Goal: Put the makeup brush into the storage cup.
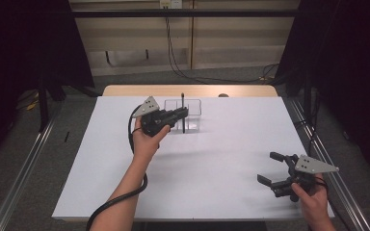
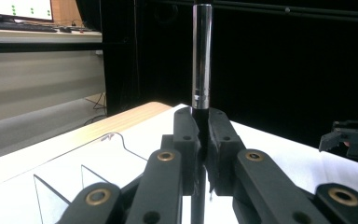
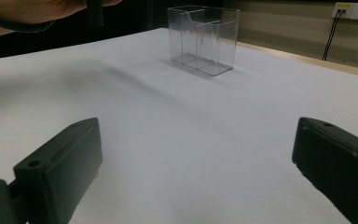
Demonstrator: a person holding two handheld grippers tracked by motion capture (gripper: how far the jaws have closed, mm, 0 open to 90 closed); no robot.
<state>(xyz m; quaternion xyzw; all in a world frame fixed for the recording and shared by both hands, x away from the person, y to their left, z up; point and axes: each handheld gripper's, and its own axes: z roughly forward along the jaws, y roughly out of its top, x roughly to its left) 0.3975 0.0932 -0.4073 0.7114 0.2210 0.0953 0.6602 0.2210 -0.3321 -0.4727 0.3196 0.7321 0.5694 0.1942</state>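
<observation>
one black pen (image 1: 183, 113) in the left tool (image 1: 182, 114); one clear two-compartment box (image 1: 192, 115) just beyond it.

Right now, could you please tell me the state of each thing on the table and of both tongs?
Left tongs: shut on the black pen.
Black pen: upright, clamped partway down its barrel, over the clear organiser.
Clear organiser: upright on the white table, compartments empty as far as can be seen.
Right tongs: open, holding nothing, near the table's right edge.
</observation>
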